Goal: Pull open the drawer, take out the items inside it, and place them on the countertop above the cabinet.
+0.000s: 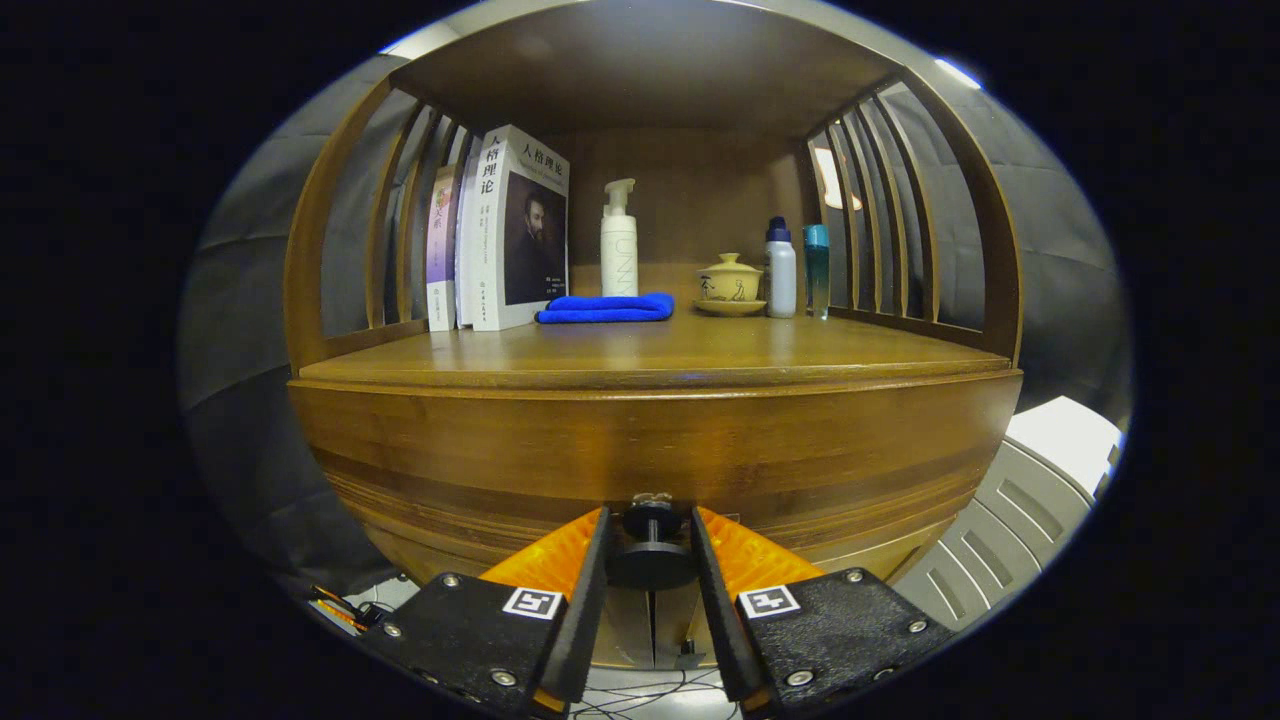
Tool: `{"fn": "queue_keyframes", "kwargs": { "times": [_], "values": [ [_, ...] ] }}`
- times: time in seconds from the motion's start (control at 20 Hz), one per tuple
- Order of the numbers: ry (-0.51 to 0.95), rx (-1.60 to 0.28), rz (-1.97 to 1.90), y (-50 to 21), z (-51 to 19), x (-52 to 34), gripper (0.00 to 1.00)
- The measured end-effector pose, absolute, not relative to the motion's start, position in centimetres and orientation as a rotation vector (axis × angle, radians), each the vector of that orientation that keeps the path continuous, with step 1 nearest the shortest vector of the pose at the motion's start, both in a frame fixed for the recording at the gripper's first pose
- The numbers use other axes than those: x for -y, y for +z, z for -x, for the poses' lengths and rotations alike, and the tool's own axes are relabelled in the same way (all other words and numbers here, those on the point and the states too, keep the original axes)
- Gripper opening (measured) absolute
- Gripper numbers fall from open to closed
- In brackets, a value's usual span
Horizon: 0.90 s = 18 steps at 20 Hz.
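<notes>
The wooden cabinet's drawer front (500, 450) curves across just ahead of me, and the drawer looks closed. Its dark round knob (652, 560) sits between my two fingers. My gripper (650, 520) is shut on the knob, one finger pressing each side of it. The drawer's contents are hidden. Above the drawer lies the wooden countertop (700, 355), inside a shelf frame with slatted sides.
At the back of the countertop stand two books (510, 230), a folded blue cloth (606, 308), a white pump bottle (619, 240), a lidded tea bowl (730, 282), a white bottle (781, 268) and a teal bottle (816, 265). A grey ribbed case (1020, 510) sits low on the right.
</notes>
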<state>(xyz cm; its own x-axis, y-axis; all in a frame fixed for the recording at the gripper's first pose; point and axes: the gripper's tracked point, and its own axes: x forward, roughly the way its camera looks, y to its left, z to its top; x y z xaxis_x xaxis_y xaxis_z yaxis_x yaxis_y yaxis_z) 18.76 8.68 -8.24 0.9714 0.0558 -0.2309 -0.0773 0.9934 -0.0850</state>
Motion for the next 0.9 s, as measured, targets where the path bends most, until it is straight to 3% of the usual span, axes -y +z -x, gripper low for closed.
{"fn": "queue_keyframes", "kwargs": {
  "times": [0.2,0.4,0.9],
  "values": [
    [0.083,-0.269,0.087,-8.4,-18.6,-8.7,0.40],
    [0.091,-0.264,0.085,-8.4,-17.3,-8.4,0.36],
    [0.088,-0.238,0.053,-8.3,-10.9,-8.0,0.36]
  ]
}}
